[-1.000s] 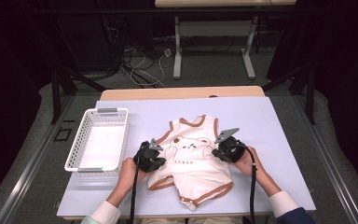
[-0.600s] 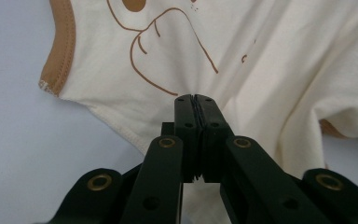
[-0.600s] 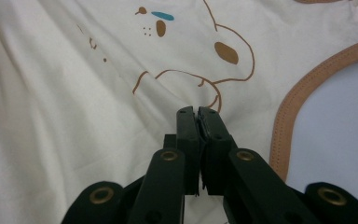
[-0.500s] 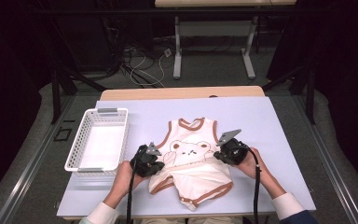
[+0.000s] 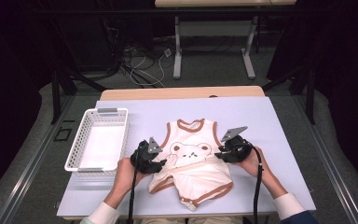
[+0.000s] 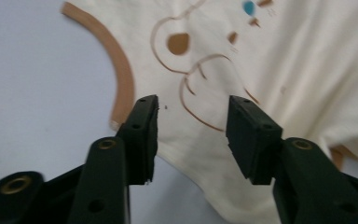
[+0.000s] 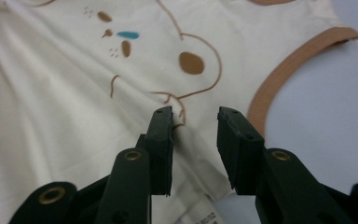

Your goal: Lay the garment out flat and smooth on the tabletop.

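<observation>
Baby bodysuit, cream cotton with tan trim, flat on worktop right of white basket; light, limp, best pinched at side seams; both grippers' fingers open alongside.

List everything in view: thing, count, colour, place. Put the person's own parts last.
Baby bodysuit: one, cream with brown trim and a bear print, middle of the mat, lower part folded up.
Basket: one, white mesh, left side of the mat.
Mat: one, pale lavender, covering the table.
Table: one, light wood edge showing beyond the mat.
Second table: one, white legs, on the far floor.
Cables: several, white and black, on the floor beyond the table.
Left gripper: one, black, open over the bodysuit's left side.
Right gripper: one, black, open over its right side.
Hands: two, one behind each gripper.
</observation>
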{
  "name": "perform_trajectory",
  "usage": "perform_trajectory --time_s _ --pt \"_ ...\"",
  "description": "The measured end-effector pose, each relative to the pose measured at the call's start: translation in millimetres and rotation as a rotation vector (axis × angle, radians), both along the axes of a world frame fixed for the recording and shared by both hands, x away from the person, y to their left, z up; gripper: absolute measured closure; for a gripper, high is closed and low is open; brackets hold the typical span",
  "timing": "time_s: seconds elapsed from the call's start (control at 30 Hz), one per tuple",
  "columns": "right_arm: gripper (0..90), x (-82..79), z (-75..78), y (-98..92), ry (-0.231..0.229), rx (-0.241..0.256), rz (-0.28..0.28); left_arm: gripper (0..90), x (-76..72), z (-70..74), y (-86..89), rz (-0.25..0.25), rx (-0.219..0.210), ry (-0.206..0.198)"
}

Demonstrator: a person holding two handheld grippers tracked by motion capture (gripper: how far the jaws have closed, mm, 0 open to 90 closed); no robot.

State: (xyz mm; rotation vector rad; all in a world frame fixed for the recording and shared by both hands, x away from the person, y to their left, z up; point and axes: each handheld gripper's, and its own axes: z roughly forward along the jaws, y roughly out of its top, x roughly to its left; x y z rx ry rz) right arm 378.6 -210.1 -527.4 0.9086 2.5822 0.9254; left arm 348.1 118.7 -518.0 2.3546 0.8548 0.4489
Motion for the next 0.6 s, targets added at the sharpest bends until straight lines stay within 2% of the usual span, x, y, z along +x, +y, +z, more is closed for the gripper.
perform_trajectory --time_s 0.03,0.13,0.2,0.27,0.3,0.37,0.4,0.5,0.57,0.6 --pt "64.6 2.3 0.0 -1.5 -0.014 0.009 -0.022 49.4 4.4 -1.2 0.6 0.012 -0.002 0.004" --pt "63.6 9.8 -1.4 -6.1 -0.013 0.043 -0.068 45.6 15.3 -8.1 1.0 0.052 -0.008 0.023" --pt "62.5 14.3 -1.6 -10.1 0.009 0.073 -0.067 44.4 21.0 -12.5 1.6 0.084 -0.008 0.035" --pt "62.0 16.2 -1.4 -11.1 0.022 0.082 -0.081 44.2 25.6 -16.0 2.8 0.109 -0.015 0.038" --pt "61.8 17.6 -1.9 -10.9 0.030 0.075 -0.083 44.5 27.3 -17.3 3.3 0.114 -0.014 0.043" --pt "61.7 18.4 -1.8 -8.6 0.013 0.024 -0.114 44.8 28.6 -19.2 3.3 0.137 -0.002 0.043" --pt "61.1 20.3 -3.9 -7.5 -0.004 0.022 -0.118 45.8 29.3 -19.7 3.0 0.133 0.000 0.046" --pt "61.0 25.5 -7.6 -6.0 -0.016 -0.006 -0.153 45.9 30.6 -21.0 3.0 0.154 -0.003 0.041" --pt "60.2 30.1 -12.7 -4.7 -0.005 -0.003 -0.167 45.3 32.3 -22.5 3.3 0.165 0.006 0.044" --pt "60.3 30.8 -15.2 -3.8 0.018 0.011 -0.183 45.3 33.3 -24.0 3.3 0.170 0.004 0.042"
